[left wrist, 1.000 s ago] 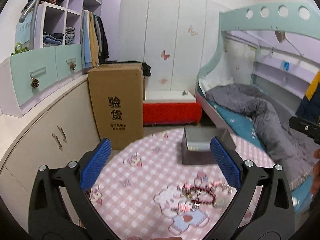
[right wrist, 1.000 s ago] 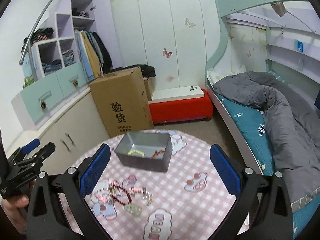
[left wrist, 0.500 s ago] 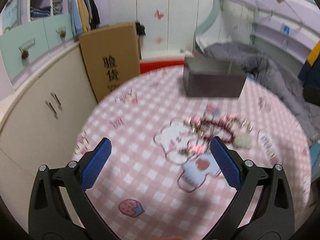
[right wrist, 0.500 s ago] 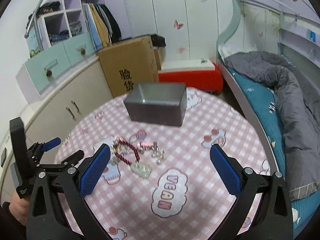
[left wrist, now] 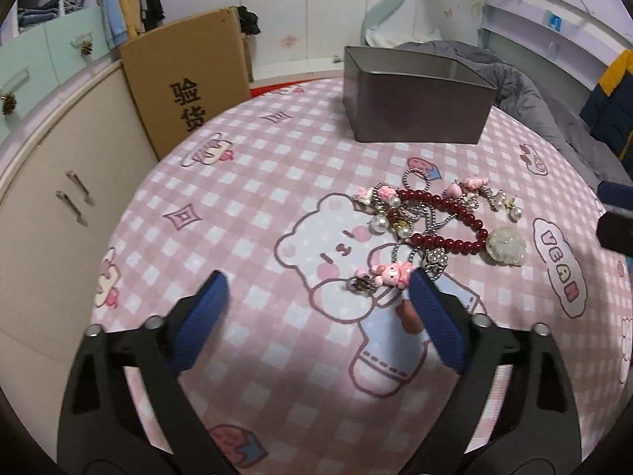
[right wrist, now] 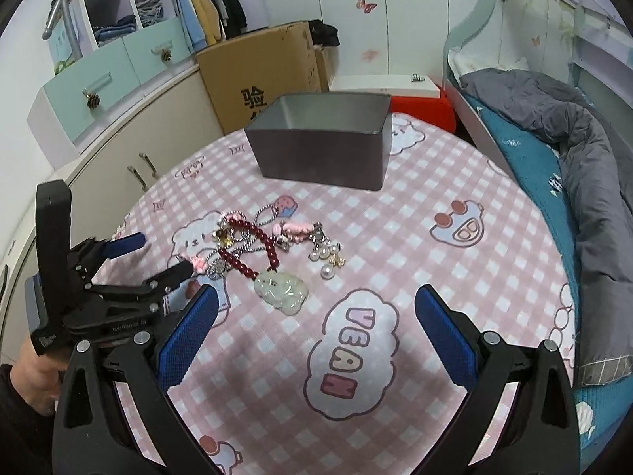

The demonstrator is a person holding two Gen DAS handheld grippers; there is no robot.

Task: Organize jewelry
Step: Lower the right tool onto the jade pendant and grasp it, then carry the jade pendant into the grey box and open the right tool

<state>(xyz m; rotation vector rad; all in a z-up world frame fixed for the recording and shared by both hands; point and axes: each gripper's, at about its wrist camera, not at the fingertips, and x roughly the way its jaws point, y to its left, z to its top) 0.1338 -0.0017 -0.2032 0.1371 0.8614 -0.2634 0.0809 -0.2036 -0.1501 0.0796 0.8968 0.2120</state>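
Both claws spread wide, holding nothing: my left gripper [left wrist: 316, 308] low over table [left wrist: 245, 182], right fingertip just beside pink charm [left wrist: 389, 273]; my right gripper [right wrist: 312, 328] hovers near jade pendant [right wrist: 281, 289]. Jewelry pile [left wrist: 431, 221] lies tangled on cloth, in front of grey tin box [right wrist: 320, 142], apart from it. Red bead bracelet [left wrist: 443, 217] looks light, limp, slippery; chains snag neighbours. Judgement: pinch bead strand mid-loop, lift slowly. Pearls [right wrist: 326, 255] small, roll easily.
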